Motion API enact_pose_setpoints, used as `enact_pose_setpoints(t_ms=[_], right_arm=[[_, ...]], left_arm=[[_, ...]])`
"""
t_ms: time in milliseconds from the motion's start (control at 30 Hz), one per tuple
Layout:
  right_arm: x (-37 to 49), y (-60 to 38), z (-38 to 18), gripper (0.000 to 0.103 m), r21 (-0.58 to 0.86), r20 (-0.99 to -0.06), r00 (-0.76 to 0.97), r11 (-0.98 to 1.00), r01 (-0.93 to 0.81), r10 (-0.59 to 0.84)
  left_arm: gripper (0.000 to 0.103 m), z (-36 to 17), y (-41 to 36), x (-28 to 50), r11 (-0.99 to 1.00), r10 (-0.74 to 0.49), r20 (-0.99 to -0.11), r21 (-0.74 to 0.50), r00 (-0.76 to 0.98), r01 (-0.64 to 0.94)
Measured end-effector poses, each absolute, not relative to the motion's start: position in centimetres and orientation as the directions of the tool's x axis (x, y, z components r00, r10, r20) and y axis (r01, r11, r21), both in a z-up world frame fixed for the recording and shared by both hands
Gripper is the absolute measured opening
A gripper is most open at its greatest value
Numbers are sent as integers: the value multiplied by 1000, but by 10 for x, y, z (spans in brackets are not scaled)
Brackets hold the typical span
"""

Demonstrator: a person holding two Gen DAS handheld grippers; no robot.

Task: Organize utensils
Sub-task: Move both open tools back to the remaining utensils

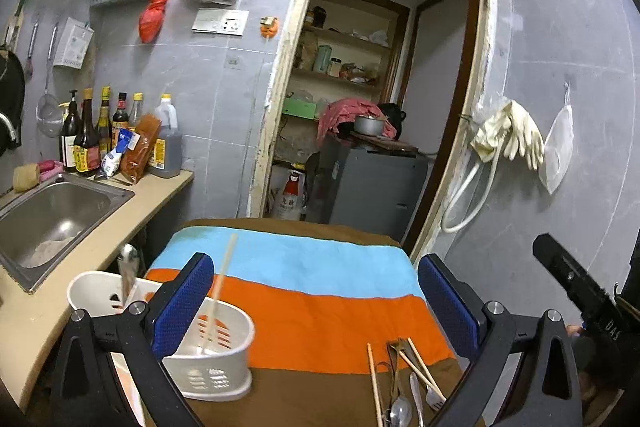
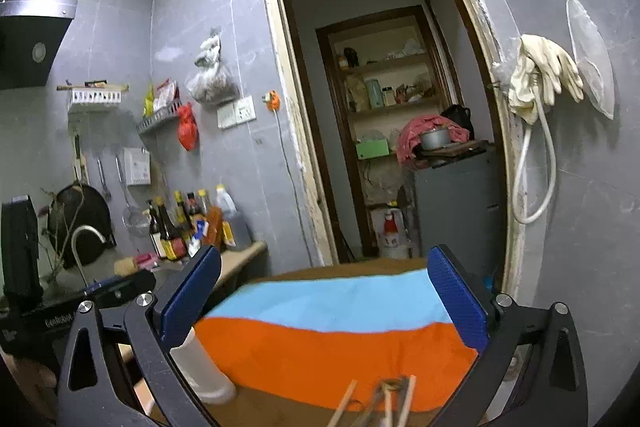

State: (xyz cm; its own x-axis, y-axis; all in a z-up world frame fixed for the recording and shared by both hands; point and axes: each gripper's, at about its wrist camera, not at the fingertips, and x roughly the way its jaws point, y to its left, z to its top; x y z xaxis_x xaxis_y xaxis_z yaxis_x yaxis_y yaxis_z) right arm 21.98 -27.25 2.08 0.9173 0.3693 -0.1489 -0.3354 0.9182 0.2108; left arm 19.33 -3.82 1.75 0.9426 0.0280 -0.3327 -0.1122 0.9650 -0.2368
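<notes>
Both grippers stood with jaws wide apart and nothing between them: left gripper (image 1: pixel 314 301), right gripper (image 2: pixel 324 293). A chopstick (image 1: pixel 219 291) and a spoon (image 1: pixel 129 269) stood in the white holder (image 1: pixel 224 359) on the striped cloth (image 1: pixel 320 315). Remaining utensils (image 1: pixel 404 391) lay loose at the cloth's near edge.

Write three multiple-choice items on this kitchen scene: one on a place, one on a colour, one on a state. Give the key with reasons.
1. Where does the white caddy stand?
A. in the sink
B. on the striped cloth's left edge
C. on the wall shelf

2. What colour is the cloth's middle stripe?
A. orange
B. green
C. white

3. How are the left tongs?
A. shut on a spoon
B. shut on a chopstick
C. open, holding nothing

Key: B, the caddy sits on the cloth beside the counter; A, orange lies between blue and brown; C, only cloth shows between the blue pads.
</notes>
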Motion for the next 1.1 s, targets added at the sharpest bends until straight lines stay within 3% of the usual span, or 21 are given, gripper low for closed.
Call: enact_pose_setpoints(t_ms=[567,800,900,1100], right_arm=[[273,-345,-81,101,244,-408,859,944,-223,309],[302,-354,-133,101,294,-540,780,939,-177,316],[312,-355,-147,100,306,-573,755,938,-164,319],[328,-345,-168,75,315,-619,702,930,-190,353]], left_arm=[[102,-58,-97,235,981,4,-488,-169,873,-99],[102,-100,-96,264,968,-74,-590,-235,804,-84],[93,-111,-96,275,965,-106,-613,-252,783,-67],[68,-132,-102,297,958,-173,-670,-284,722,-34]])
